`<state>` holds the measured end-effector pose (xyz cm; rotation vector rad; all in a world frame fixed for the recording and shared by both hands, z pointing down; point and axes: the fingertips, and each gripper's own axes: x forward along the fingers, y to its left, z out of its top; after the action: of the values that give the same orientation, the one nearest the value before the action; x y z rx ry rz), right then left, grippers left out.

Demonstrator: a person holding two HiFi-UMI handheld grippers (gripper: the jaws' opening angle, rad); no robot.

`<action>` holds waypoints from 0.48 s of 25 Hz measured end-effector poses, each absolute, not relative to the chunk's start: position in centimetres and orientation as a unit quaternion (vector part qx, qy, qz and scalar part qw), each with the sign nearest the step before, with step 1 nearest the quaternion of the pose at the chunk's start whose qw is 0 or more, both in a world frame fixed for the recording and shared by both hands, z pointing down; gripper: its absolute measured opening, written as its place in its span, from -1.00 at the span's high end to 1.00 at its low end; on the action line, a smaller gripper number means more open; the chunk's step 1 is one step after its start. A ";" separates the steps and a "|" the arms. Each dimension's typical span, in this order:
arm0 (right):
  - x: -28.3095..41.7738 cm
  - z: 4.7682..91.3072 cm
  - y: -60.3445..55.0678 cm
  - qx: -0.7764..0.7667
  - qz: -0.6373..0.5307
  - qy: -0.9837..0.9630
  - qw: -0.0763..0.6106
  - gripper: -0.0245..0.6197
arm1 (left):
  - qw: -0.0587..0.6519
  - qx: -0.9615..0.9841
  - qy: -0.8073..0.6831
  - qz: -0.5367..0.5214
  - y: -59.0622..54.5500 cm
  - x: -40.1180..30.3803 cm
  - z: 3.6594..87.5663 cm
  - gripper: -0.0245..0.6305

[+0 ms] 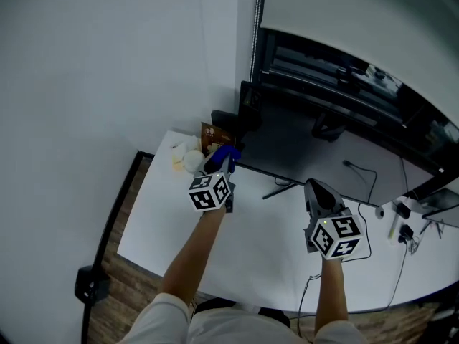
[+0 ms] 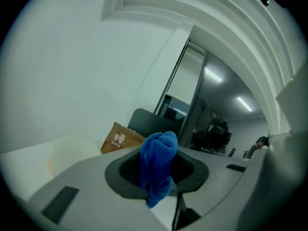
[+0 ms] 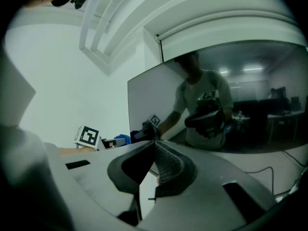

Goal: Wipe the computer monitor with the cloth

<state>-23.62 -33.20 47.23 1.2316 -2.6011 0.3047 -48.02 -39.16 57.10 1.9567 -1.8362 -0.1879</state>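
Forearms reach out from the near edge of a white desk [image 1: 244, 264], each hand carrying a gripper topped with a marker cube. The left gripper [image 1: 221, 166] has its jaws clamped on a blue cloth [image 2: 158, 165], a bunched fold standing proud of the tips, apparently so that soft fabric rather than hard plastic meets the glass. It is raised at the lower-left corner of the dark computer monitor [image 1: 294, 138], a sensible starting corner for a sweep to the right, though whether cloth and screen are touching cannot be told. The right gripper [image 3: 155, 147] has its jaws closed on nothing and sits lower, near the screen's bottom edge and well apart from the cloth, seemingly kept out of the wiping path. A brown packet [image 2: 120, 137] and some pale round items [image 1: 185, 158] lie at the desk's far-left corner, just beside the cloth, where a careless stroke might clip them.
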 end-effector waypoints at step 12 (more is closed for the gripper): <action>-20.1 39.0 -31.2 0.422 0.052 -0.901 0.093 0.88 | 0.128 0.722 -0.670 -0.114 -38.7 -47.7 43.3 0.55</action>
<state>-20.05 -31.21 38.98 1.2518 -2.6734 0.1530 -47.65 -38.66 43.27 2.1000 -1.9490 -0.3326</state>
